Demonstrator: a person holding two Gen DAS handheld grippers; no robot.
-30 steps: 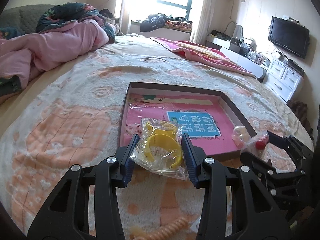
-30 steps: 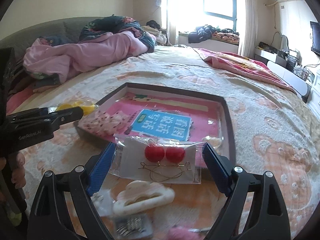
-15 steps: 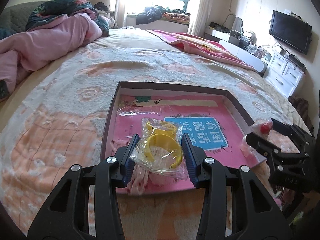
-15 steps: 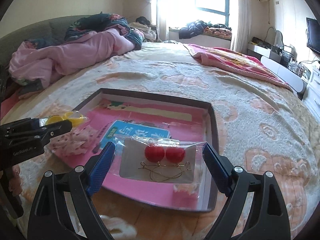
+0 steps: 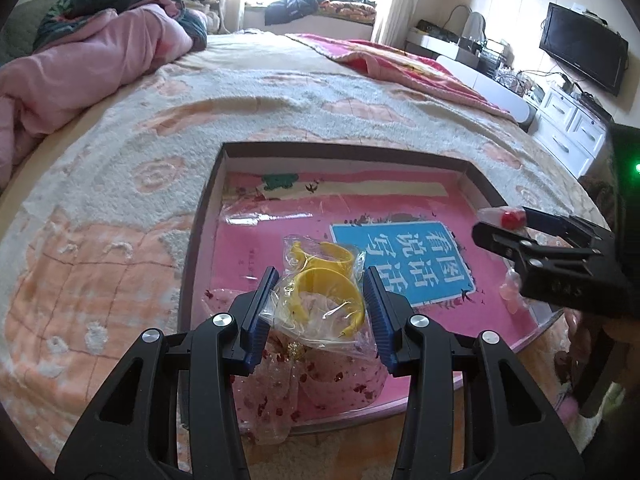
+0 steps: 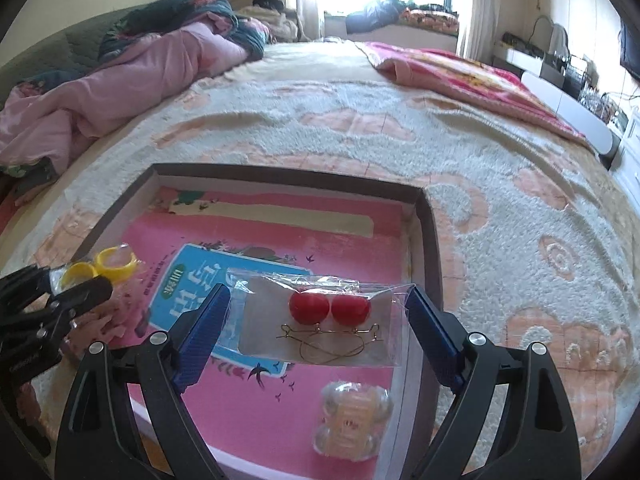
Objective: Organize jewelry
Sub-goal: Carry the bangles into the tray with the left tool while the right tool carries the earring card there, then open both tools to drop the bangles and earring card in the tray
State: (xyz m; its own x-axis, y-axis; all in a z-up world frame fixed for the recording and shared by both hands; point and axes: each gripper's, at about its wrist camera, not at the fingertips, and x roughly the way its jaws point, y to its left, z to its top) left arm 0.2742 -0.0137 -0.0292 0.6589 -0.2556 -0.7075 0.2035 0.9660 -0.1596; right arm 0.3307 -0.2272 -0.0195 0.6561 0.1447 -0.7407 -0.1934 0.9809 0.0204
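My left claw (image 5: 320,304) squeezes a clear bag of yellow bangles (image 5: 320,300) over the near left part of the box (image 5: 344,152) on the bed. My right claw (image 6: 318,326) squeezes a clear bag of red ball earrings (image 6: 320,320) over the near right part, above a small peach packet (image 6: 352,420).

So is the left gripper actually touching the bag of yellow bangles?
Touching. The left wrist view shows the left gripper with both blue fingers pressed against the bag of yellow bangles, holding it above the tray.
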